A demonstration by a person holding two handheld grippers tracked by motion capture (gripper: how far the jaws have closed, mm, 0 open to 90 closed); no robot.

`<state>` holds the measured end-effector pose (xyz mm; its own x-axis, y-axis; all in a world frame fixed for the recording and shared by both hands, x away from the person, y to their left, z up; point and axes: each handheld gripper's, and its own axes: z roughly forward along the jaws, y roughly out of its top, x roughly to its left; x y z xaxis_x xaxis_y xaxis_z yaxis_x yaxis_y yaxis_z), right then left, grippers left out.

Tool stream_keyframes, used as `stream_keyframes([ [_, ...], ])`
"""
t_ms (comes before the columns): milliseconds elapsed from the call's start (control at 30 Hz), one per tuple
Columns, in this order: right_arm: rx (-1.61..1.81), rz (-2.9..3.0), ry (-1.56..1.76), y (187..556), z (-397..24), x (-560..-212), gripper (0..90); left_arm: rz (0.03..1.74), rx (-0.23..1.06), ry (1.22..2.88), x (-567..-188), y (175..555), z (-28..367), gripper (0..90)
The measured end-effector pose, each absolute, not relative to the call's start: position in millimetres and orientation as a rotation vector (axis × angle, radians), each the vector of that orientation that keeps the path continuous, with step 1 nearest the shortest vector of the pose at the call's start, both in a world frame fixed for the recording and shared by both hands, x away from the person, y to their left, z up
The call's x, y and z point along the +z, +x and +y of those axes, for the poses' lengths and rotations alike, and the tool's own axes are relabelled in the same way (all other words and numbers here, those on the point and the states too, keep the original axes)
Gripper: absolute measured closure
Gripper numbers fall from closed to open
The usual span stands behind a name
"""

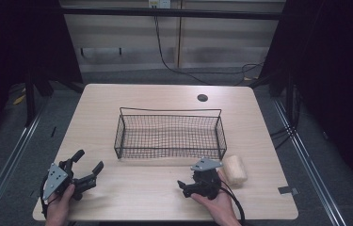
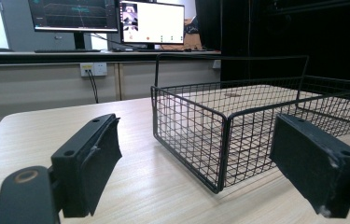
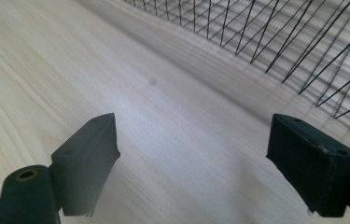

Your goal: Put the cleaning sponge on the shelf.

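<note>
An empty black wire basket (image 1: 169,134) stands in the middle of the wooden table (image 1: 141,193). A pale beige roll-shaped object (image 1: 235,169) lies just off the basket's near right corner. My left gripper (image 1: 88,161) rests at the near left, held by a hand, its jaws wide apart and aimed at the basket (image 2: 228,112). In its own view the left gripper (image 2: 196,140) has nothing between its pads. My right gripper (image 1: 186,186) sits low at the near middle, left of the roll. The right gripper (image 3: 193,135) is open over bare wood, with basket mesh (image 3: 275,37) beyond.
A dark round cable hole (image 1: 202,98) sits in the table's far side. Monitors (image 2: 151,21) stand on a bench behind the table. A cable trails from the right gripper toward the near edge. Dark floor and rails flank the table.
</note>
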<state>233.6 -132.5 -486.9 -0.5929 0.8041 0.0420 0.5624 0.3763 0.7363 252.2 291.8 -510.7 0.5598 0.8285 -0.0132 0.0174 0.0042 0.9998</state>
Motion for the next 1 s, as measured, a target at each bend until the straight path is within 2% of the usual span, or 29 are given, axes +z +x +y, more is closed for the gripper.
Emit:
stream_keyframes([
  [433, 1.115, 2.318, 1.222, 233, -142, -474, 17.0, 0.776, 0.748, 1.438, -511, 252, 292, 15.7],
  [700, 1.175, 2.366, 1.237, 234, -146, -466, 24.3, 0.775, 0.749, 1.438, -511, 252, 292, 15.7],
  [733, 1.174, 2.389, 1.242, 234, -147, -463, 27.6, 0.776, 0.748, 1.438, -511, 252, 292, 15.7],
  [1000, 1.173, 2.441, 1.356, 235, -153, -449, 31.3, 0.775, 0.749, 1.438, -511, 252, 292, 15.7],
])
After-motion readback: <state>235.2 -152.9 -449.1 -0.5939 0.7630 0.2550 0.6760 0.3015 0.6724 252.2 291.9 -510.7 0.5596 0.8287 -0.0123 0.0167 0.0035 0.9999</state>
